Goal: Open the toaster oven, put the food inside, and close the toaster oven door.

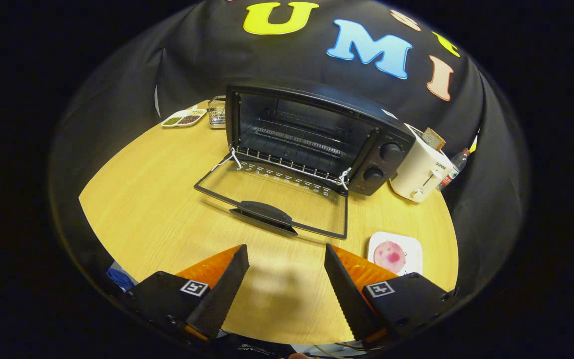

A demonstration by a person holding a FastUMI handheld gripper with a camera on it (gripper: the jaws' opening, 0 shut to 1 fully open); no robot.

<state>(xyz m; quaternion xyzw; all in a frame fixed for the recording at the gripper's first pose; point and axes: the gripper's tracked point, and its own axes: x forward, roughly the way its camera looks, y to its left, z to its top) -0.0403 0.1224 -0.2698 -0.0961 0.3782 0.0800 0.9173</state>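
Observation:
A black toaster oven [317,134] stands at the back of the wooden table [157,209]. Its glass door [272,202] is folded all the way down flat, with the handle toward me, and the wire rack [292,149] inside is bare. The food, a round pink slice [390,255], lies on a small white plate [411,247] just beyond my right finger. My gripper [285,249] hovers open above the table a little short of the door handle. Nothing sits between its fingers.
A white toaster [419,174] with a bread slice [434,138] in its slot stands right of the oven, a bottle [454,167] behind it. A divided dish of seeds [183,118] and a wire basket [216,112] sit at the back left.

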